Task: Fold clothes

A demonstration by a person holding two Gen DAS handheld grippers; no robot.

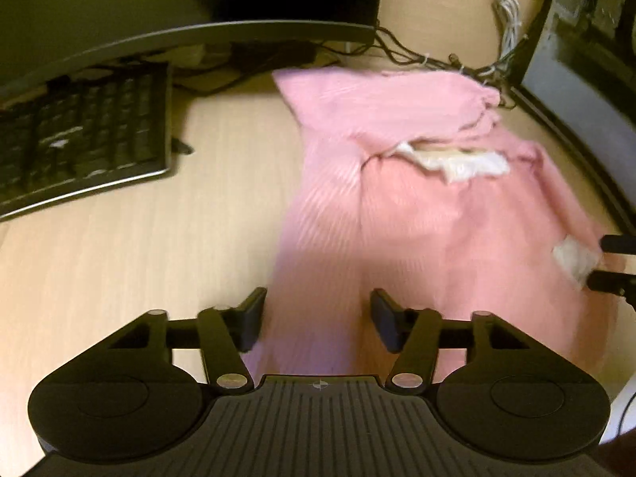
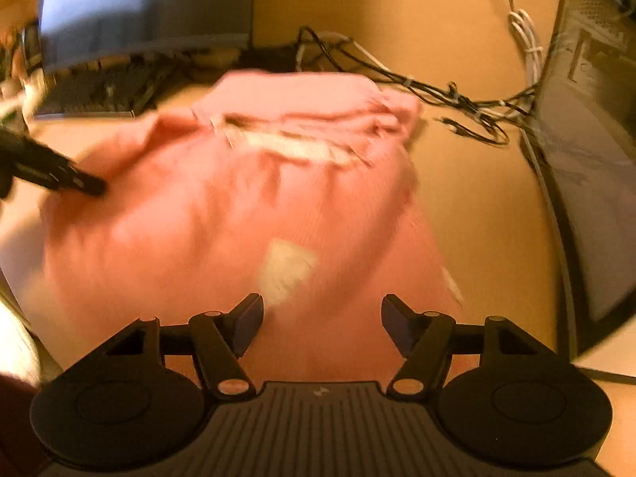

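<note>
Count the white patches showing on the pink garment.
2. On the pink garment, a long white strip lies at the far opening, and a smaller white patch sits on the near part, just beyond the right gripper. Folds may hide more.

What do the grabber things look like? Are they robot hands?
Both are the same tool, held by a person. The left gripper and the right gripper are black plastic: a ribbed flat body, two round discs at the sides, silver rivets on jointed links, and two flat dark pads as fingers. No cables or sleeves show.
</note>
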